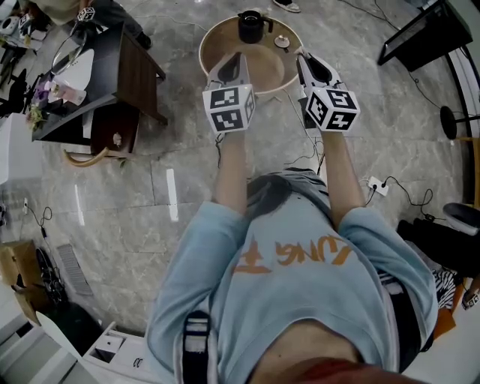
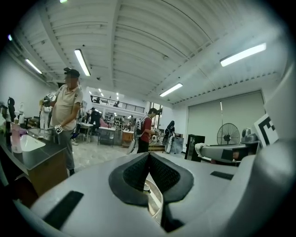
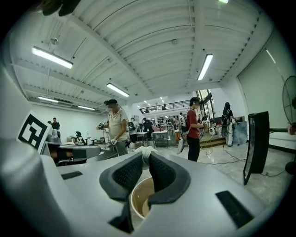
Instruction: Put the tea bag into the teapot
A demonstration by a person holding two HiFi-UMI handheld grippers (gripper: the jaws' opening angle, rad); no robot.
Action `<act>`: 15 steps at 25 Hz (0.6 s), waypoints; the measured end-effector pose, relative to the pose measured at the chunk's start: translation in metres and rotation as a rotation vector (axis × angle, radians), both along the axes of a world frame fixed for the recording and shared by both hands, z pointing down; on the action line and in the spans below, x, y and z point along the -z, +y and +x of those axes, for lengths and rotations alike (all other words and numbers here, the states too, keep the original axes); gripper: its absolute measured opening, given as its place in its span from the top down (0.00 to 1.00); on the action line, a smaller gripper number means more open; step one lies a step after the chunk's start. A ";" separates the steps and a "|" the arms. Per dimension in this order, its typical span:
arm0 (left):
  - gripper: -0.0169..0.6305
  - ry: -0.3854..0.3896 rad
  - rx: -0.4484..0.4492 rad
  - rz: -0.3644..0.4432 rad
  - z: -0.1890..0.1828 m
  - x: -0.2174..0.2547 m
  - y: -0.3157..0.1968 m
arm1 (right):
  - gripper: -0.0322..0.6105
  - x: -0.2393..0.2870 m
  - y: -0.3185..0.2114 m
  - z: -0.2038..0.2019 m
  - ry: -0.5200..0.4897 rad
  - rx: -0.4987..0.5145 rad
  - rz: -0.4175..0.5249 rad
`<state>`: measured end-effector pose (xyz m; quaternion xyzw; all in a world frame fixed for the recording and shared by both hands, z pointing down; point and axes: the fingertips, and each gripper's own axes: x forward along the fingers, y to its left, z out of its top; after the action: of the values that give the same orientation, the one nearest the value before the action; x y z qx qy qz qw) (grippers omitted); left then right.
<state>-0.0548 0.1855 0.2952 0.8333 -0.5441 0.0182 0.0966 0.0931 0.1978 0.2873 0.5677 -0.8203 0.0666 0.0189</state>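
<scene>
Barely pinches tea bag (image 3: 144,151) at tips of right claw (image 3: 144,158), left claw (image 2: 149,159) closed empty; risks dropping it short of teapot (image 1: 251,26).

Only legible print: orange lettering across the chest of the person's light-blue T-shirt (image 1: 300,289), head view. "UNG" reads clearly; the letter before it and the symbol alongside are unclear.

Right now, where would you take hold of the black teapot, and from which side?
The teapot stands upright on the round tray; a part, likely its handle, juts right. Pinch that from the right, though the right gripper is shut on the tea bag.
</scene>
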 end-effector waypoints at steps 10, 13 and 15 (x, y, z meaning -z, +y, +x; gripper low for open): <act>0.94 0.052 -0.014 -0.060 0.002 -0.022 -0.014 | 0.85 -0.022 -0.008 0.042 -0.003 -0.098 -0.074; 0.94 0.057 -0.049 -0.061 0.016 -0.023 -0.018 | 0.85 -0.021 -0.013 0.055 -0.018 -0.121 -0.074; 0.94 0.074 -0.061 -0.080 0.020 -0.031 -0.022 | 0.85 -0.023 -0.016 0.052 -0.010 -0.104 -0.077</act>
<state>-0.0346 0.1631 0.3261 0.8451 -0.5132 0.0119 0.1493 0.1448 0.1817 0.3103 0.6080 -0.7867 0.1020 0.0329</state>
